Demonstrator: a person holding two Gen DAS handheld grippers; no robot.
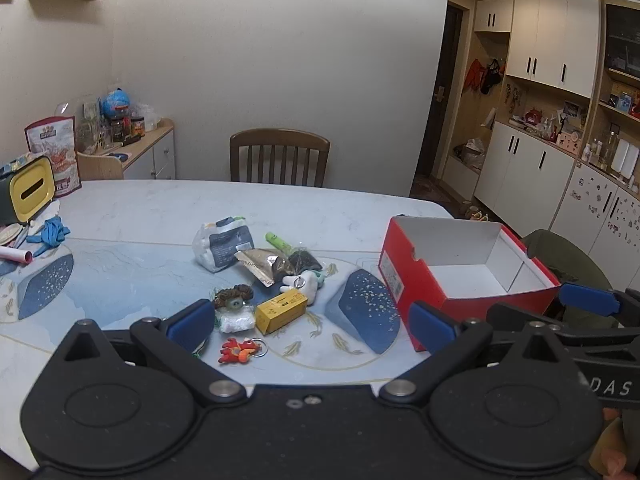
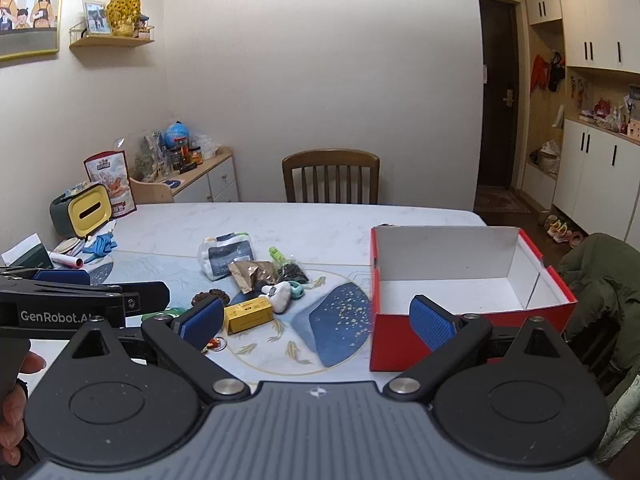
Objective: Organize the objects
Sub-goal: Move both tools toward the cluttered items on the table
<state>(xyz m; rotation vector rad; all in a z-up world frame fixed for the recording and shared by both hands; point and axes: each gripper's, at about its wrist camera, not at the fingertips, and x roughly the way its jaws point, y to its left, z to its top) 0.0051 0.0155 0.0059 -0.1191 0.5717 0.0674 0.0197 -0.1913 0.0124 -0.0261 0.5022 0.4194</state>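
Nearest the lens, the left gripper [image 1: 312, 326] hangs with its blue-padded jaws spread wide and empty above a red rubber fish keyring [image 1: 239, 350] and a small yellow cardboard carton [image 1: 281, 309]. The right gripper [image 2: 318, 318] is likewise spread and empty. The open red shoebox with a white inside [image 2: 464, 280] stands right of the clutter on the white marble-look table [image 1: 168, 204]. Only the right wrist view shows the framed family cartoon [image 2: 28, 4]; there the keyring is mostly hidden.
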